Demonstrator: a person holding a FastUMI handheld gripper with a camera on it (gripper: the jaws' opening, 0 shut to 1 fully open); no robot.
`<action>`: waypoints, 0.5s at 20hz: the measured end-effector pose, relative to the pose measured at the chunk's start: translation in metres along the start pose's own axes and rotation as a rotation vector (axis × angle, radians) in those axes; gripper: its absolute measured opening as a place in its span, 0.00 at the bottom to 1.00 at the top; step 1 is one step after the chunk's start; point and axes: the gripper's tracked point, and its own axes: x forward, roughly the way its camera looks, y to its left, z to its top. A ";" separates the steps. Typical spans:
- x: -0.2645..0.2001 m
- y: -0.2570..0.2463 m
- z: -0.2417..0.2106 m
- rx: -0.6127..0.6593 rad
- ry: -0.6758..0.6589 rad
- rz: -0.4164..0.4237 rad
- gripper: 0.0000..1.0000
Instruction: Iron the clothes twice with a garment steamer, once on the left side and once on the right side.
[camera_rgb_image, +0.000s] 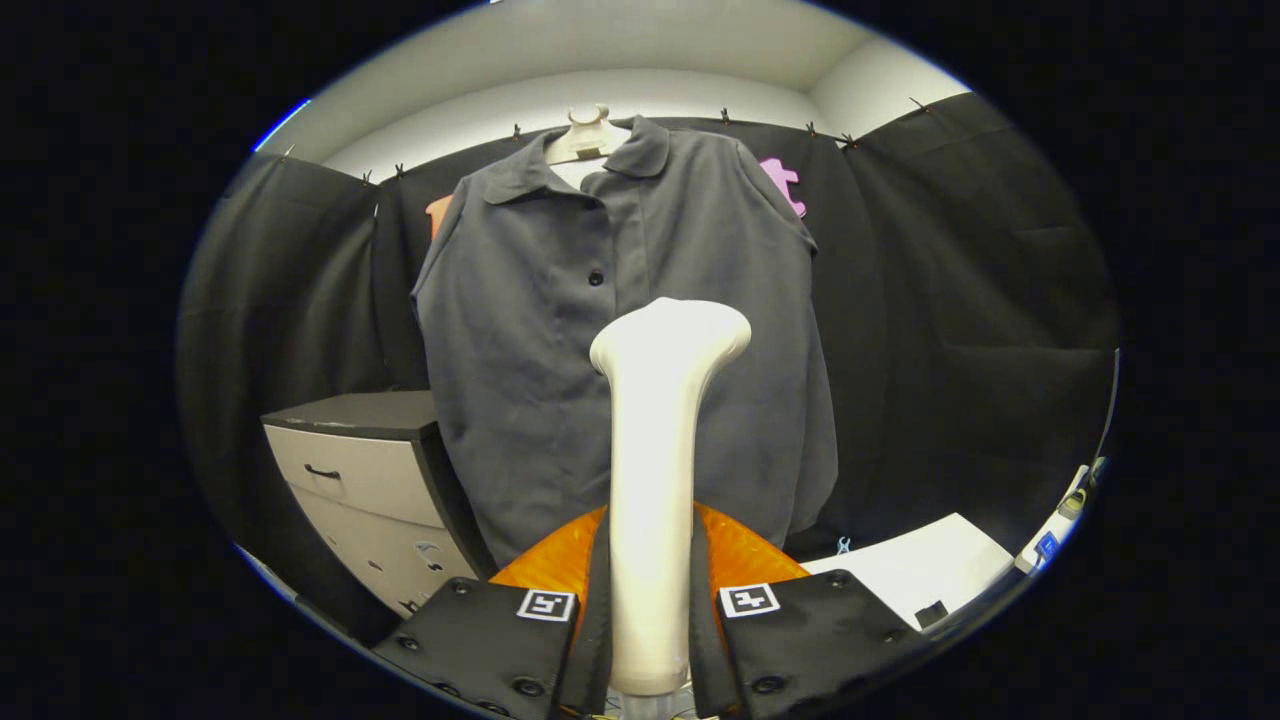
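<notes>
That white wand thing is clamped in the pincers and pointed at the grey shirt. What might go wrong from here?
The gripper is shut on the steamer low on its handle, so the tall head might tilt or slip as it sweeps. The shirt hangs loosely on a hanger, so a push might swing it or bunch the cloth rather than smooth it. The cabinet stands close to the shirt's edge and might be bumped on that side's pass.

Black cloth wall (950, 300) clipped along its top, pale ceiling (620, 50), grey drawer cabinet (370, 480), white tabletop (920, 570)
</notes>
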 end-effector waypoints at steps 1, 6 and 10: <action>-0.002 0.006 0.010 -0.008 -0.015 0.004 0.39; -0.014 0.040 0.067 -0.030 -0.120 0.056 0.39; -0.031 0.067 0.101 -0.029 -0.176 0.102 0.39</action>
